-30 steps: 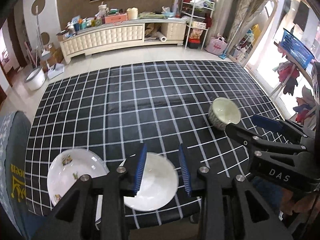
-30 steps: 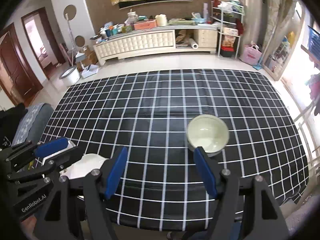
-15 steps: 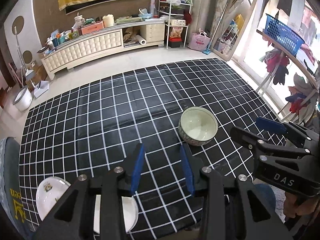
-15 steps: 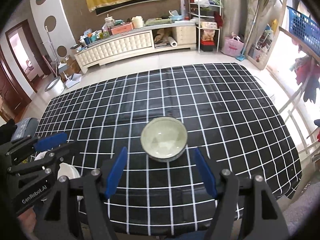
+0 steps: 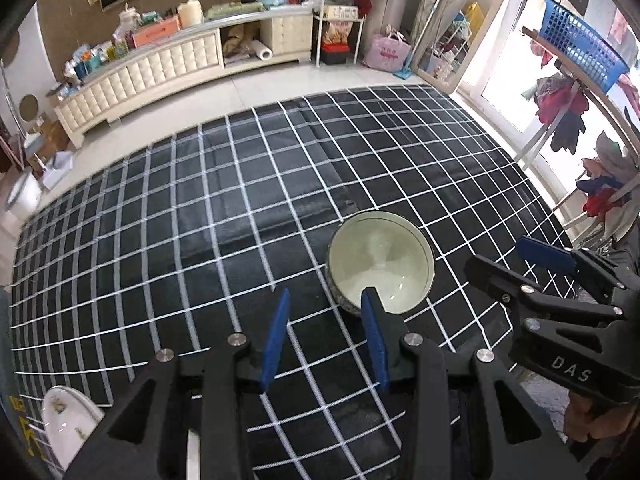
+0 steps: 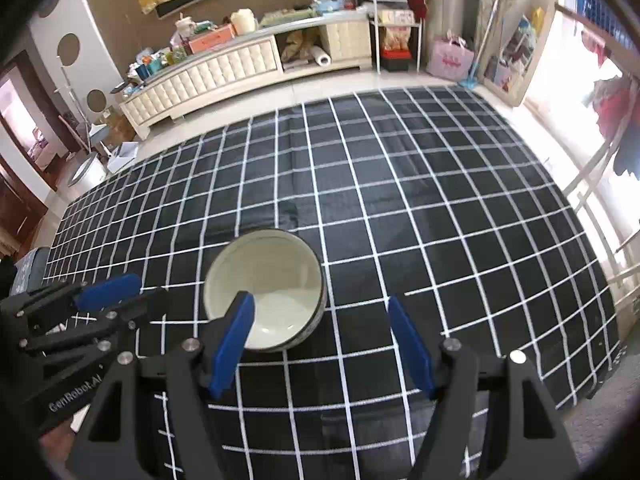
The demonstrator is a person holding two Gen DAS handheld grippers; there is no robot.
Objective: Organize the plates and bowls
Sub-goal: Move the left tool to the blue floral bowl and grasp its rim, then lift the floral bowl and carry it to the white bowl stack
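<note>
A pale green bowl (image 5: 380, 260) with a patterned outside stands upright on the black checked tablecloth (image 5: 240, 220), near the table's front right. My left gripper (image 5: 325, 300) hovers just left of it, open with nothing between its blue pads; its right finger overlaps the bowl's near rim. My right gripper (image 6: 320, 304) is open wide above the bowl (image 6: 264, 280), with its left finger over the bowl's inside and touching nothing. A white flowered plate (image 5: 68, 420) lies at the front left corner, and the edge of a second white dish (image 5: 193, 452) is mostly hidden behind my left gripper.
The table's right edge (image 6: 600, 320) and front edge are close to the bowl. Beyond the far edge are a tiled floor and a long cream cabinet (image 5: 160, 72). A clothes rack with a blue basket (image 5: 580, 48) stands to the right.
Both grippers have moved right and lower, toward the bowl, which now looks larger and nearer. The two white plates have slid to the left view's lower left corner. Neither jaw gap has changed.
</note>
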